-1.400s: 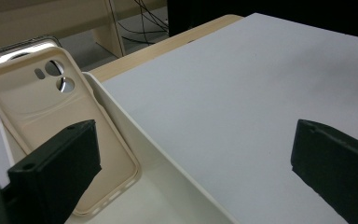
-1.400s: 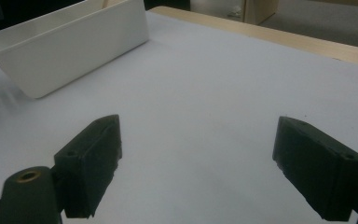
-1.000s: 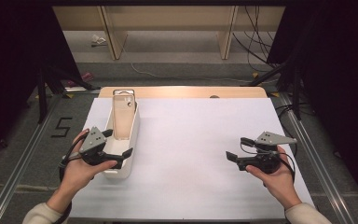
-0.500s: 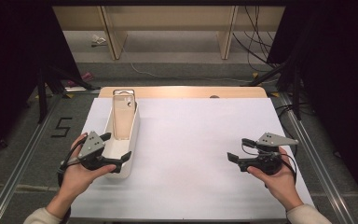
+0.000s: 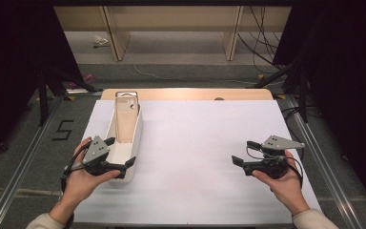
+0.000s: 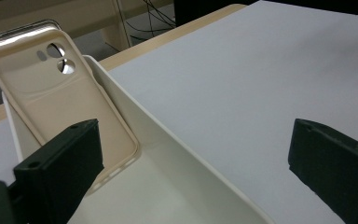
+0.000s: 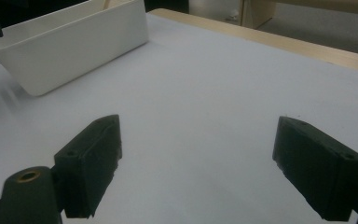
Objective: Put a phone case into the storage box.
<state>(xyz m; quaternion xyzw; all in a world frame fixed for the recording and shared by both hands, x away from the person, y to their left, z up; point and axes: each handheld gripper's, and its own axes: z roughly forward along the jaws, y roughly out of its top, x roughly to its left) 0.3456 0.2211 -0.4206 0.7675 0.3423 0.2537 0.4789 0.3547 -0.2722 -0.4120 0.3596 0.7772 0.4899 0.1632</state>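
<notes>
A long white bin point(image 5: 134, 131) lies lengthwise on the left of the white table point(image 5: 195, 143). A beige phone case point(image 5: 125, 119) leans inside it at the far end, camera cutouts up. My left gripper point(image 5: 120, 152) is open at the bin's near end. In the left gripper view the phone case point(image 6: 60, 102) stands ahead, and my left gripper point(image 6: 191, 163) straddles the bin's wall point(image 6: 168, 154), one jaw inside, one over the table. My right gripper point(image 5: 244, 152) is open and holds nothing, low over the table on the right. In the right gripper view it point(image 7: 205, 163) points toward the bin point(image 7: 74, 42).
A wooden strip point(image 5: 186, 94) edges the table's far side. Metal rails point(image 5: 314, 148) run along both sides, with a "5" mark point(image 5: 63, 130) on the floor at left. Cables and shelf legs lie beyond the far edge.
The left gripper has shifted slightly at the bin's near end. The right gripper has barely moved. Both stay open.
</notes>
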